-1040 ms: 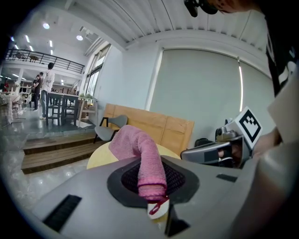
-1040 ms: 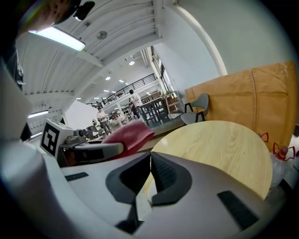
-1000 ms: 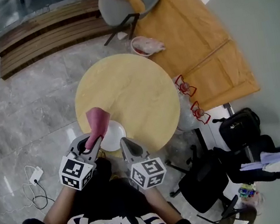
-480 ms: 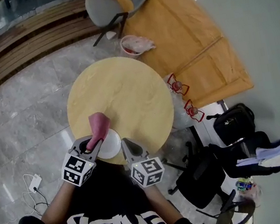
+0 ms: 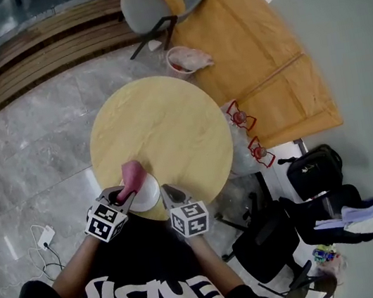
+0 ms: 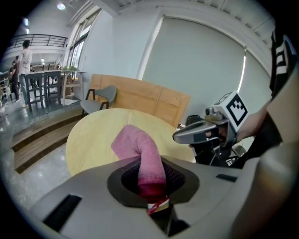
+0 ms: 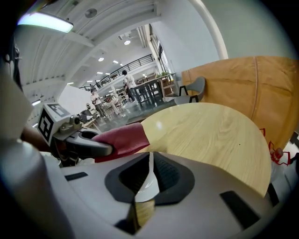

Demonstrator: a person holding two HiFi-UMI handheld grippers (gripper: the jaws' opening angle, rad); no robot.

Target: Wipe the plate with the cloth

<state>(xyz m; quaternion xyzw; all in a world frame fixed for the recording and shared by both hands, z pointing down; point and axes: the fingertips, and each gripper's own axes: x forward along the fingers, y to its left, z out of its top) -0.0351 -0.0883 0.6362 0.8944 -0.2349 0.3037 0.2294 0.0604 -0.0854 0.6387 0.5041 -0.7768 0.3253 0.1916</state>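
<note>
The left tool (image 6: pixel 155 200) was pinching one end of a pink cloth (image 6: pixel 139 150), and the rest of the cloth stood up out of the jaws and flopped forward. The right tool (image 5: pixel 167 193) was pressed together on the thin rim of a white plate (image 7: pixel 148 175), which showed edge-on between its jaws. In the head view the plate sat at the near edge of the round wooden counter (image 5: pixel 168 123), just in front of the person, with the cloth lying over its left side. From that height it was hard to tell whether the plate rested flat on the counter or was tipped up a little. The wiping seemed to be under way. The main risk was the plate: it was held only by a narrow bite on the rim and sat right at the counter's edge, so a firm push from the cloth could twist it out of the jaws and send it to the floor (image 5: pixel 30 151). The cloth was gripped at one end only, so it could fold over and leave the hard jaws scraping the plate.
</note>
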